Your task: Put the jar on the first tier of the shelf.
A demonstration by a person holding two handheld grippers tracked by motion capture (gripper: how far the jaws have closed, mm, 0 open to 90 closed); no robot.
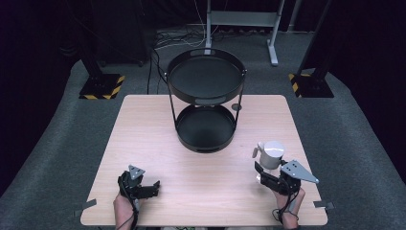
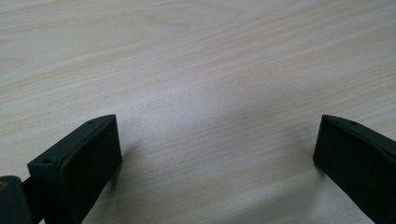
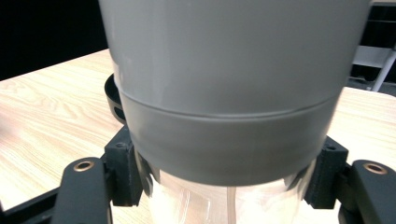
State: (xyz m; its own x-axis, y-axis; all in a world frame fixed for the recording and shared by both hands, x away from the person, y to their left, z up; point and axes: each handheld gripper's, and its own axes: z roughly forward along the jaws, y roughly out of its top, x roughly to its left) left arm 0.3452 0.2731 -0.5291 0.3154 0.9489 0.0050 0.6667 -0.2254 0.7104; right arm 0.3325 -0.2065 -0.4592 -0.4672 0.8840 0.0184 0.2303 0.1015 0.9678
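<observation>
A small jug (image 1: 272, 152) with a grey lid, a clear body and a pale spout stands at the table's right front. My right gripper (image 1: 265, 173) is shut on it from the near side. In the right gripper view the grey lid (image 3: 229, 70) looms close, and the black pads (image 3: 123, 170) press on the clear body just below it. My left gripper (image 1: 152, 188) rests low at the table's left front. It is open, and in the left gripper view (image 2: 217, 154) there is bare wood between its jaws.
A black two-tier round tray stand sits at the table's middle back, with its upper tray (image 1: 207, 51) over the lower tray (image 1: 206, 146); both trays look bare. Light wooden table (image 1: 143, 134) on a grey floor, with frame legs and cables behind.
</observation>
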